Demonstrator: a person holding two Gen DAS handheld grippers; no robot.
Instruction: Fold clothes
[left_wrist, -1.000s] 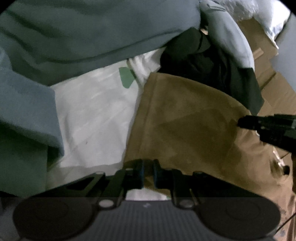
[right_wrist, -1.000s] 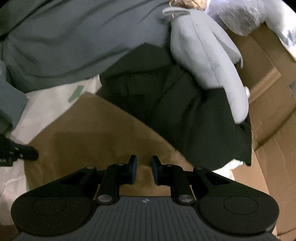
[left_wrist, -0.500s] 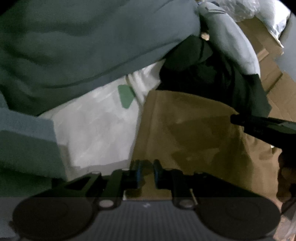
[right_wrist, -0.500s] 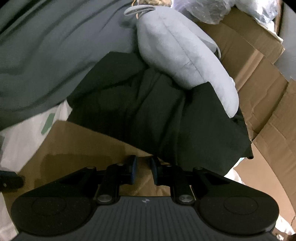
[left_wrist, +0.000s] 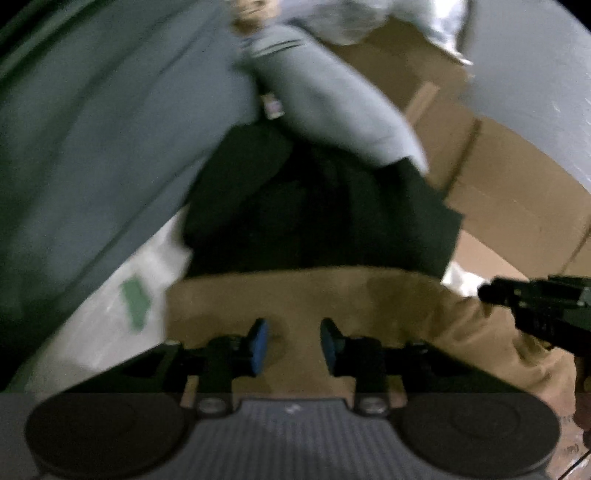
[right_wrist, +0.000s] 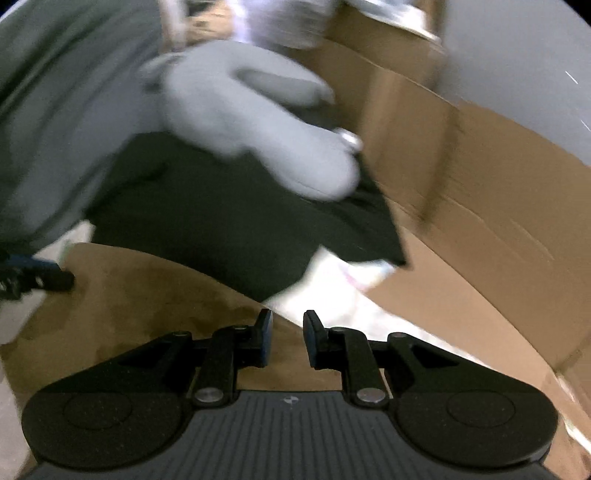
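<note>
Now both tongs, left (left_wrist: 291, 345) and right (right_wrist: 287, 338), parted and empty over flat, faintly blotched tan garment (left_wrist: 332, 299).

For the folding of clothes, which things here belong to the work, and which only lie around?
Belong to the work:
- tan garment, under both tongs
- left tongs, open
- right tongs, open
- black garment, maybe next
- grey-green garment

Only lying around:
- light grey plush thing
- cardboard box
- white sheet underneath
</note>
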